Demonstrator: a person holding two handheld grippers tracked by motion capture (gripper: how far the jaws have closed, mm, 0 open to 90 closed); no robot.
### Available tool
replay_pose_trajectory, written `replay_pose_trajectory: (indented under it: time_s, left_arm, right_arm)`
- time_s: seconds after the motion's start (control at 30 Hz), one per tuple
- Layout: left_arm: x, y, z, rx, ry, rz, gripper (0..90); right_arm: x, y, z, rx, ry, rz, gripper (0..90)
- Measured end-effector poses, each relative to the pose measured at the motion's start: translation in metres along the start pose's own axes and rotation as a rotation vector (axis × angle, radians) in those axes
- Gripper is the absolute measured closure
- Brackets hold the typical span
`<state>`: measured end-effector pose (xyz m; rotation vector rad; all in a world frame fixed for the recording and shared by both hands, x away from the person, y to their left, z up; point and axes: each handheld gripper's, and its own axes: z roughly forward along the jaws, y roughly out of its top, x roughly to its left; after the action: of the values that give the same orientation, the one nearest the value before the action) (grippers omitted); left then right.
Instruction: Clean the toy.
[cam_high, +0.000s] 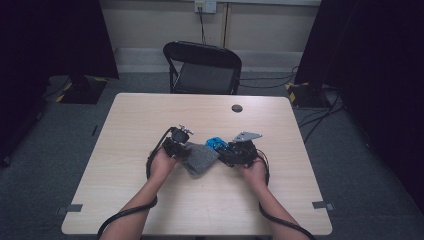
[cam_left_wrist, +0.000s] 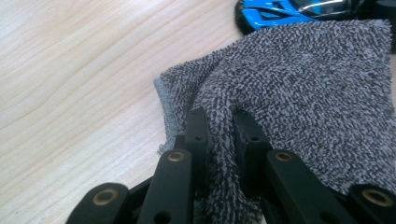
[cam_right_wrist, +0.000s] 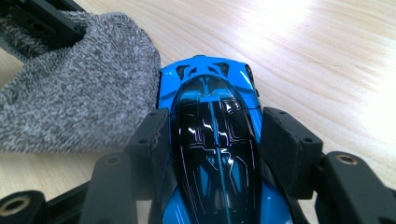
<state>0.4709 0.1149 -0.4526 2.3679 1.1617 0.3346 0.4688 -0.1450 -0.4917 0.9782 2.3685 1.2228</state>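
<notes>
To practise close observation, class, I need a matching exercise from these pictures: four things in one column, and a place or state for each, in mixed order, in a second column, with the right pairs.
Things
1. left hand-held gripper
2. right hand-held gripper
3. folding chair
4. small dark disc

Places or states
A. stands on the floor beyond the table's far edge
B. shut on the blue toy car
C. lies on the table near its far edge
D. shut on the grey cloth

Pairs: 1-D, 2-B, 3-A, 4-C
</notes>
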Motion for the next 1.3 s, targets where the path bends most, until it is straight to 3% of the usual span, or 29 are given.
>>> replay_pose_trajectory:
  time_s: [0.93, 1.13, 1.3]
  left_arm:
    - [0.025, 0.001, 0.000, 0.000, 0.047, -0.080, 78.3]
    - [0.028, 0.002, -0.001, 0.006, 0.056, -0.065, 78.4]
    - [0.034, 0.001, -0.001, 0.002, 0.062, -0.092, 78.3]
  right_arm:
    - [0.000, 0.000, 0.000, -0.002, 0.001, -0.001, 42.9]
    - [0.000, 0.000, 0.000, -0.002, 0.000, -0.001, 43.0]
    - [0.000, 0.000, 0.000, -0.003, 0.000, -0.001, 42.9]
